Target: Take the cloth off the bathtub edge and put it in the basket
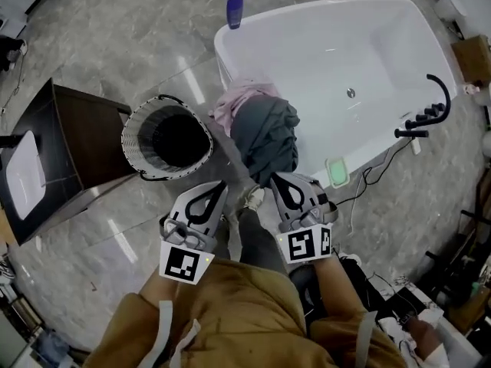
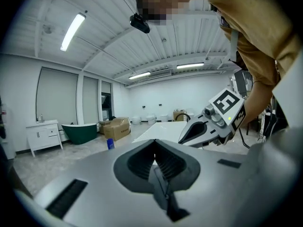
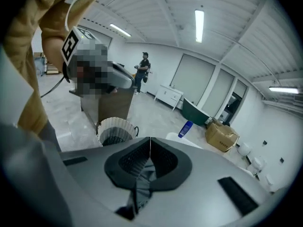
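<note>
I am pinching a fold of the dark grey cloth [image 1: 265,133] in my right gripper [image 3: 150,143]. Its jaws are pressing together, and the crumpled fabric is hanging down below their closed tips. The rest of that cloth is lying draped over the near edge of the white freestanding bathtub [image 1: 307,60]. It is overlapping a pale pink cloth [image 1: 238,102] that is sitting on the same edge, just to its left.

My left gripper [image 2: 154,148] is hovering beside the right one with its jaws closed tip to tip. I am not seeing anything caught between them. It is pointing at the stretch of marble floor between the bathtub and the basket, apart from both cloths.

The round white woven basket with a black rim [image 1: 130,133] is standing upright on the floor, just left of the bathtub end and near the pink cloth. Its dark inside is showing no cloth. A dark wooden cabinet [image 1: 84,140] is standing just beyond the basket, on its left.

A blue bottle [image 1: 235,11] is standing upright at the far corner of the bathtub. A small green pad [image 1: 337,171] is resting on the rim to the right of the grey cloth. A curved black tap [image 1: 430,110] is rising at the bathtub's right end.
</note>
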Motion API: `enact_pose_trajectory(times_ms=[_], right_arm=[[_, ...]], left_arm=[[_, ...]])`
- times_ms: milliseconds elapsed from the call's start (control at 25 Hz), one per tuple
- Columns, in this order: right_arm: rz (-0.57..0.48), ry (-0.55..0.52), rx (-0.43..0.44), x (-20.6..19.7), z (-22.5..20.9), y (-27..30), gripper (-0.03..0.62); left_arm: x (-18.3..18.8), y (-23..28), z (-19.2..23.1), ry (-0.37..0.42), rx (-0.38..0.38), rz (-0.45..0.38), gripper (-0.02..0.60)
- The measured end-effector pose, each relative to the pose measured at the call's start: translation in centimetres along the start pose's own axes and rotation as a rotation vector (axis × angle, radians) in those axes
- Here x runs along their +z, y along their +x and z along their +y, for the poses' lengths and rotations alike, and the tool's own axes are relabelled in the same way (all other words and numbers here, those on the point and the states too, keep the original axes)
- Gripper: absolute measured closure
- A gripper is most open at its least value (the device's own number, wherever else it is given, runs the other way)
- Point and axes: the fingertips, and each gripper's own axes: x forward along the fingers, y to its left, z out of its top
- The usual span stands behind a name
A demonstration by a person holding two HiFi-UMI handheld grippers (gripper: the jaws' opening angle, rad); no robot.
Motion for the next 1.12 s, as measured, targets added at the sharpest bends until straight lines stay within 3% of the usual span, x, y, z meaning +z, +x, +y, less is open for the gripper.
enact_pose_trajectory(times_ms=[160, 280, 520, 800, 1120], right_arm=[[0.035, -0.029, 0.007, -4.0, 0.0, 4.7, 0.585], [0.07, -0.04, 0.002, -7.4, 0.0, 8.1, 0.535], [0.13, -0.006, 0.061, -12.6, 1.0, 13.8, 0.354], [0.19, -0.005, 0.112, -16.3, 1.5, 18.6, 0.206], [0.285, -0.017, 0.129, -20.5, 2.4, 22.9, 0.169]], left_arm=[[-4.3, 1.9, 0.7, 0.006, 0.006, 0.034, 0.575], [-7.1, 3.0, 0.2, -0.017, 0.002, 0.068, 0.575], [-10.8, 3.8, -1.5, -0.057, -0.028, 0.108, 0.575], [-14.0, 4.6, -1.8, -0.097, -0.028, 0.139, 0.575], [-16.0, 5.0, -0.4, -0.14, 0.022, 0.166, 0.575]])
